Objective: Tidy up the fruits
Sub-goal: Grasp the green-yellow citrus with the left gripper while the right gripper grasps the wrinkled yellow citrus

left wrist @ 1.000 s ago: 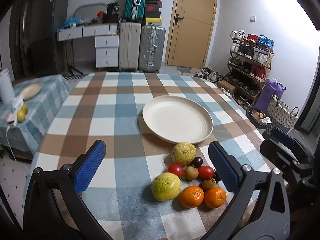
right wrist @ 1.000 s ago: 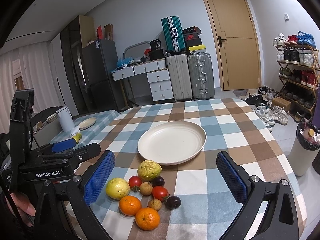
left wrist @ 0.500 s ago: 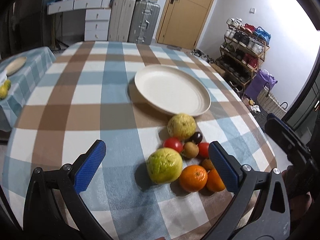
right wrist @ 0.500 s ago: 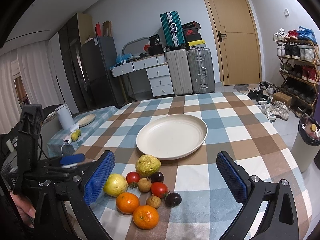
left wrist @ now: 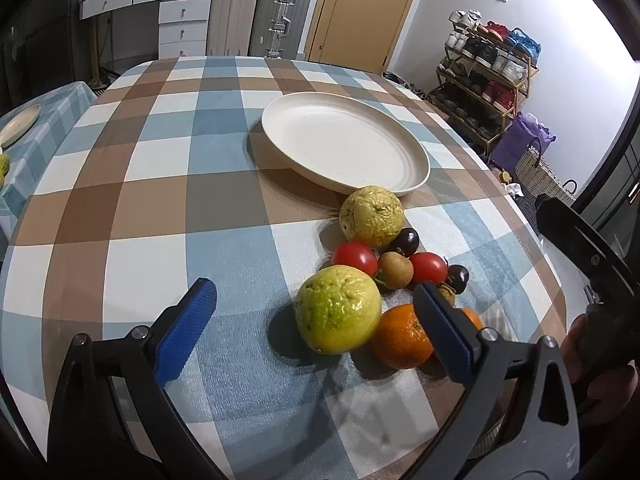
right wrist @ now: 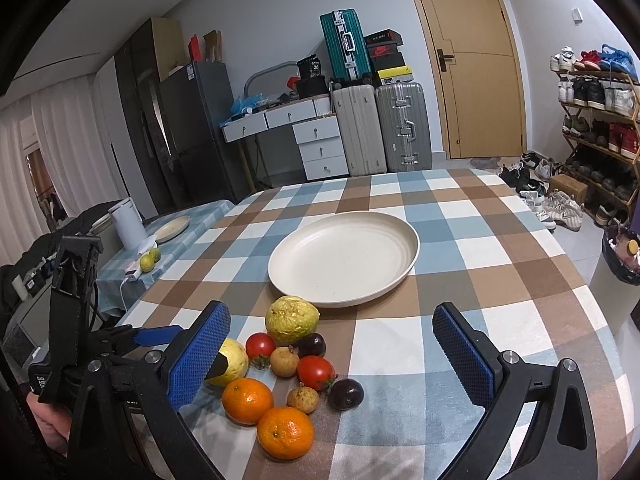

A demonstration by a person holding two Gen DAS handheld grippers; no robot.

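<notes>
A cluster of fruit lies on the checked tablecloth in front of an empty cream plate (left wrist: 344,148) (right wrist: 344,258). It holds two yellow-green guavas (left wrist: 338,310) (left wrist: 371,216), two oranges (right wrist: 247,400) (right wrist: 285,432), two red tomatoes (left wrist: 354,257) (right wrist: 315,372), dark plums (right wrist: 346,394) and small brown fruits (right wrist: 285,357). My left gripper (left wrist: 316,328) is open, its jaws either side of the near guava, just above the cloth. My right gripper (right wrist: 332,356) is open and empty, above the cluster's right side.
A side table (right wrist: 176,236) at the left holds a small plate, a white kettle (right wrist: 127,224) and two limes. Suitcases (right wrist: 380,128), drawers and a door stand behind. A shoe rack (right wrist: 596,128) and a bin (right wrist: 620,256) are at the right.
My left gripper has tilted down and moved forward toward the fruit, so the near guava now sits between its jaws. My right gripper has barely moved.
</notes>
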